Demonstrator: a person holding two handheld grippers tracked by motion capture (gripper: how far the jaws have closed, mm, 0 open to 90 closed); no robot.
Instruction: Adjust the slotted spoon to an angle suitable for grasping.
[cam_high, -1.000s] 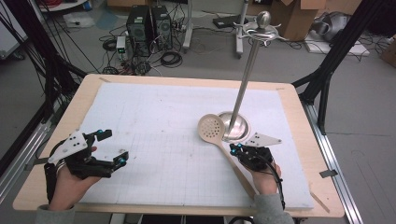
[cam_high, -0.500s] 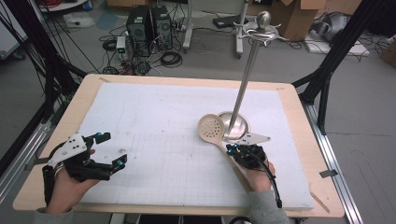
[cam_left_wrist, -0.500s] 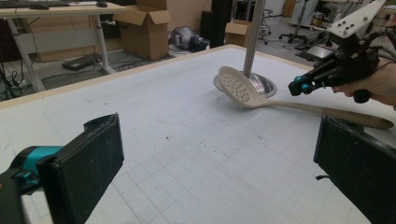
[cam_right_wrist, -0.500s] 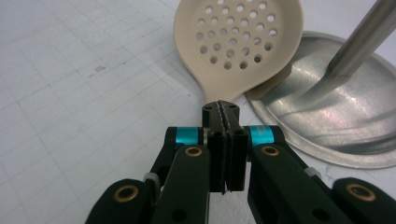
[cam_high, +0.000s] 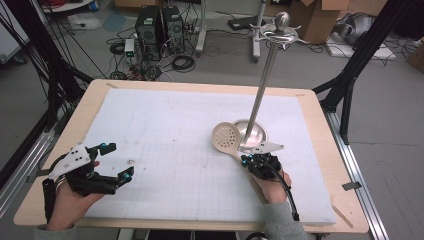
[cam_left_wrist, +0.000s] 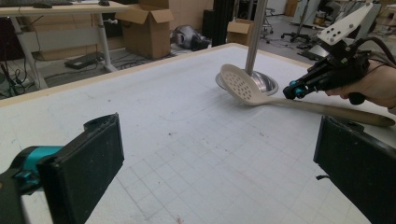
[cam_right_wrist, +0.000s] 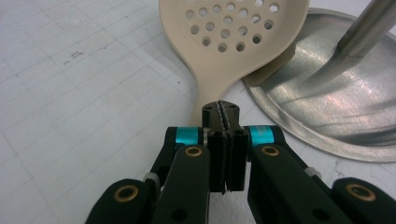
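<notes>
A beige slotted spoon (cam_high: 226, 136) lies on the white mat, its perforated head (cam_right_wrist: 233, 28) leaning on the rim of a steel stand's round base (cam_high: 252, 131). The handle (cam_left_wrist: 327, 109) runs back under my right hand. My right gripper (cam_high: 246, 160) is shut, jaws pressed flat together with nothing between them. Its tip (cam_right_wrist: 220, 109) sits right over the handle's neck; whether it touches is unclear. At the mat's front left my left gripper (cam_high: 120, 160) is held still and open, pads wide apart (cam_left_wrist: 215, 140) and empty.
The stand's tall steel pole (cam_high: 262, 85) rises from the base to a hooked top (cam_high: 281, 27). The gridded white mat (cam_high: 165, 125) covers a wooden table (cam_high: 320, 115). Black frame legs, computers and cables stand on the floor beyond.
My right gripper has shifted slightly left and lower, settling over the spoon's handle. The left gripper and the spoon have not moved.
</notes>
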